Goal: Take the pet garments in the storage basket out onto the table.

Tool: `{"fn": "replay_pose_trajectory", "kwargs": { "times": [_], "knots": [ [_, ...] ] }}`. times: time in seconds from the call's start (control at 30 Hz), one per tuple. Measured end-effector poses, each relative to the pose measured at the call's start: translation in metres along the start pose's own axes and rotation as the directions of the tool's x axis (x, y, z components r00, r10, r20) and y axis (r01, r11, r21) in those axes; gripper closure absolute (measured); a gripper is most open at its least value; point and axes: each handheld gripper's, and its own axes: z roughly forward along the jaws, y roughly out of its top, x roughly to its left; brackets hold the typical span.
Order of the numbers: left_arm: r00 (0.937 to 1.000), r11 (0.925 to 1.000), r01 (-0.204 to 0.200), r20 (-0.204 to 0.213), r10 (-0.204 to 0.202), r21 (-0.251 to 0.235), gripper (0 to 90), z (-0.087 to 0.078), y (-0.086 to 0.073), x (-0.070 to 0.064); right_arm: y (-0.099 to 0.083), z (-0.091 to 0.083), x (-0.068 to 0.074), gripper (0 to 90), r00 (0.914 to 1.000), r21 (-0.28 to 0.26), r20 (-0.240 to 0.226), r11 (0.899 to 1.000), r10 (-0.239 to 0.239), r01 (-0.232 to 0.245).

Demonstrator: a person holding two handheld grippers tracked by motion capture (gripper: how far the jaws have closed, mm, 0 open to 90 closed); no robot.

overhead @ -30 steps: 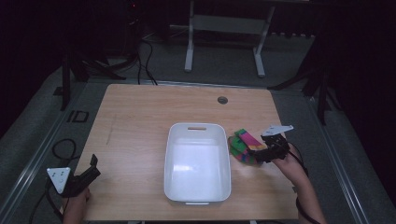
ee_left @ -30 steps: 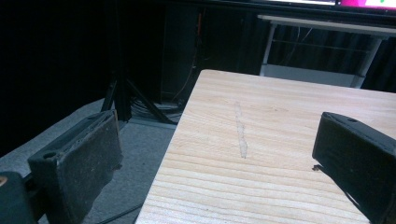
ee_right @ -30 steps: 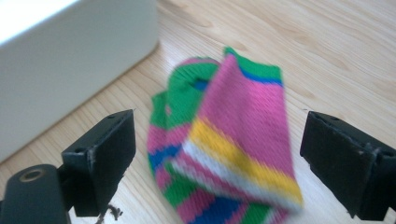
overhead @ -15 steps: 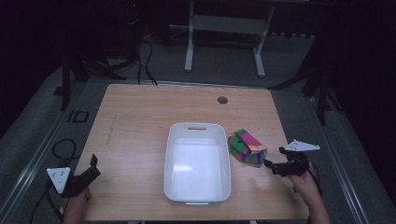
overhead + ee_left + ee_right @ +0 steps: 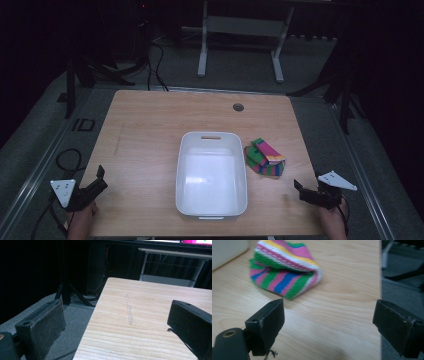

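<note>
Though the bin [image 5: 211,172] corner is cropped beside the striped cloth [image 5: 284,270], each hand-held gripper gapes, empty.

Wooden table [image 5: 150,145], light grain, round grommet hole [image 5: 238,107] at 12 o'clock. White bin [image 5: 212,175] sits centre. Striped folded cloth [image 5: 265,157] lies just beside it, 3 o'clock side.

Both handheld tools are black. The left gripper [image 5: 89,191], down at about seven o'clock, carries a pale grey three-cornered plate with small dark dots, and a dark cable loops away from it. The right gripper [image 5: 314,194], at about five o'clock, wears the same sort of plate. Close up, its fingers [image 5: 269,322] are blocky, matte slabs with rough, worn pad faces; a brass-coloured screw hole sits in the rounded base.
</note>
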Motion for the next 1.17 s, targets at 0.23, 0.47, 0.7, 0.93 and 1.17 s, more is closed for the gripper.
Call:
{"fn": "replay_pose_trajectory", "kwargs": {
  "times": [0.23, 0.47, 0.7, 0.93, 1.17],
  "knots": [
    [1.0000, 1.0000, -0.002, 0.001, 0.002, 0.000, 1.8, 0.000, 0.000, 0.000, -0.013, -0.011, -0.003, 10.3, 0.9914, -0.100, 0.102, 0.992, 0.083, -0.072],
    [1.0000, 1.0000, 0.003, 0.004, -0.003, 0.006, 1.9, 0.001, 0.000, 0.000, -0.024, -0.017, -0.010, 10.3, 0.9838, -0.171, 0.114, 0.978, 0.139, -0.118],
    [1.0000, 1.0000, -0.001, 0.009, 0.001, 0.008, 1.8, 0.001, 0.000, 0.000, -0.029, -0.016, -0.017, 10.3, 0.9774, -0.200, 0.094, 0.965, 0.190, -0.168],
    [1.0000, 1.0000, 0.000, 0.008, 0.000, 0.005, 1.8, 0.001, 0.000, 0.000, -0.028, -0.012, -0.015, 10.4, 0.9797, -0.178, 0.113, 0.973, 0.166, -0.144],
    [1.0000, 1.0000, 0.002, 0.008, -0.002, 0.005, 1.8, 0.001, 0.000, 0.000, -0.028, -0.012, -0.016, 10.4, 0.9797, -0.171, 0.113, 0.974, 0.166, -0.145]
  ]
}}
